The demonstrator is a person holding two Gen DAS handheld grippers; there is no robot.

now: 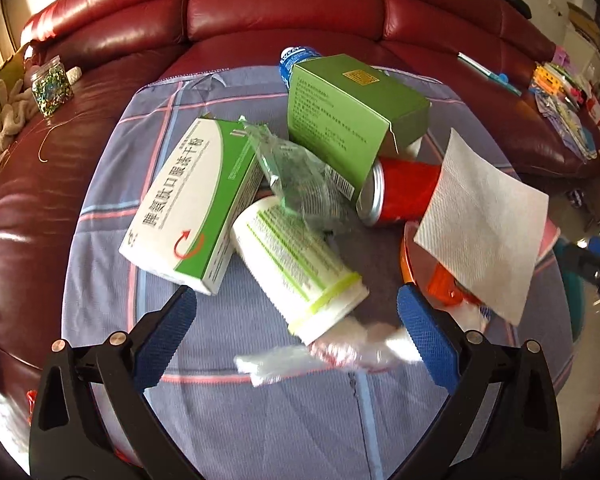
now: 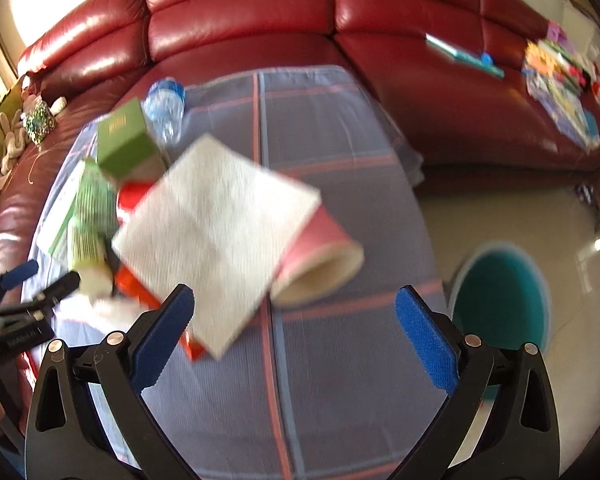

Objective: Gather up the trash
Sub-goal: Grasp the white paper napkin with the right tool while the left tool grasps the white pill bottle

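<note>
Right wrist view: your right gripper [image 2: 294, 308] and left gripper [image 1: 296, 306] both gape wide and empty over the paper napkin [image 2: 216, 236] topping the trash pile, teal bin [image 2: 500, 296] nearby, first pick pending

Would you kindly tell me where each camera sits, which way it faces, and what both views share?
Left wrist: on the left gripper, jaws open, looking down at the trash pile, nearest the white bottle; the right gripper shows at the right edge.
Right wrist: on the right gripper, jaws open, facing the white napkin and pink paper cup; the left gripper shows at left.
Shared: napkin, green box, red sofa.
</note>
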